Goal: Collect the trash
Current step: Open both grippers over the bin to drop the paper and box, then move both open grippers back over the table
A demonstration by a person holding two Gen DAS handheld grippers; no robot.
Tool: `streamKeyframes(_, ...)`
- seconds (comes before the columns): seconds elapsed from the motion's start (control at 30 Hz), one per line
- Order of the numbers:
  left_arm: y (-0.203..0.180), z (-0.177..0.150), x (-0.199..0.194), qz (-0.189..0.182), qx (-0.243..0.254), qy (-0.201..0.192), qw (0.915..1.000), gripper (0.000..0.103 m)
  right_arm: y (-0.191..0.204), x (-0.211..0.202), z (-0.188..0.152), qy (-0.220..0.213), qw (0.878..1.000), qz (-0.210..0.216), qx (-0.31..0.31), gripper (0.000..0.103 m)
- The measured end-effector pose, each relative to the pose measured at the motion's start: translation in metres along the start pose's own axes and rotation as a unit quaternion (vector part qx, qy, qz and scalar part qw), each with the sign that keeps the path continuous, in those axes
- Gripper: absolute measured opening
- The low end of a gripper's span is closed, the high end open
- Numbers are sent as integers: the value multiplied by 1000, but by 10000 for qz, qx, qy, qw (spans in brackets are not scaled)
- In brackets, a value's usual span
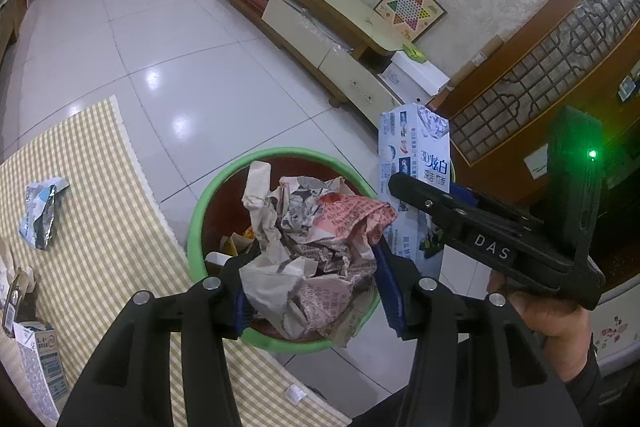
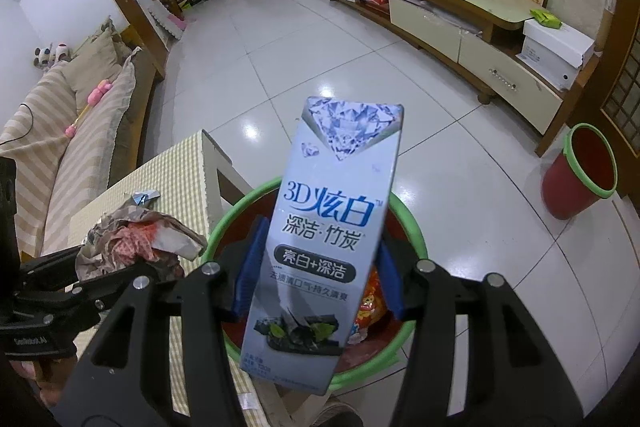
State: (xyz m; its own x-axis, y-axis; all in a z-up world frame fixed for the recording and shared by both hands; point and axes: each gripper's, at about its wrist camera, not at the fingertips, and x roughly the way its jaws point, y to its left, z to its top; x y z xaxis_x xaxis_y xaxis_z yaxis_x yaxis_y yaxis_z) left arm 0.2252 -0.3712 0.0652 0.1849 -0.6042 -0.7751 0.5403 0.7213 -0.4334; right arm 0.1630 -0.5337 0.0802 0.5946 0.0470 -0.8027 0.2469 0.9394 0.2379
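My left gripper [image 1: 312, 287] is shut on a wad of crumpled newspaper [image 1: 312, 227] and holds it over the green-rimmed red trash bin [image 1: 196, 211] beside the table. The wad also shows in the right wrist view [image 2: 136, 239]. My right gripper [image 2: 316, 279] is shut on a white and blue toothpaste box [image 2: 328, 227], upright over the same bin [image 2: 416, 235]. In the left wrist view the box [image 1: 416, 155] stands at the bin's right side, in the right gripper [image 1: 428, 203]. Snack wrappers lie in the bin.
A checked tablecloth table [image 1: 100, 207] holds a torn foil wrapper [image 1: 40, 215], a carton [image 1: 40, 359] and a paper scrap [image 1: 296, 395]. A second red bin [image 2: 580, 171] stands on the tiled floor at the right. A TV cabinet [image 2: 440, 11] lines the far wall; a sofa [image 2: 60, 115] is at the left.
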Motion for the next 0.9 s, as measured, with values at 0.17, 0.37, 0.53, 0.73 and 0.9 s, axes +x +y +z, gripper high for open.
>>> streamKeyframes(0.17,-2,0,-3,33,10,-79,10000,77,1,3,-1,81,10000,-10,-18,54)
streamKeyframes(0.37,0,-1,-13,2,71,-222,9997,95,3,1,0,30,10000,-16,-16,72)
streamKeyframes(0.53,9,-6,-29,90,7,-299,9995,95,5,1,-1,-19,10000,-1,-40,81)
streamKeyframes(0.73,34,-19,-56,357,-125,-391,9985,95,18,0,0,-65,9998,108,-160,87)
streamKeyframes(0.9,59,-32,-85,638,-321,-557,9959,95,34,1,-1,-70,9992,261,-289,93)
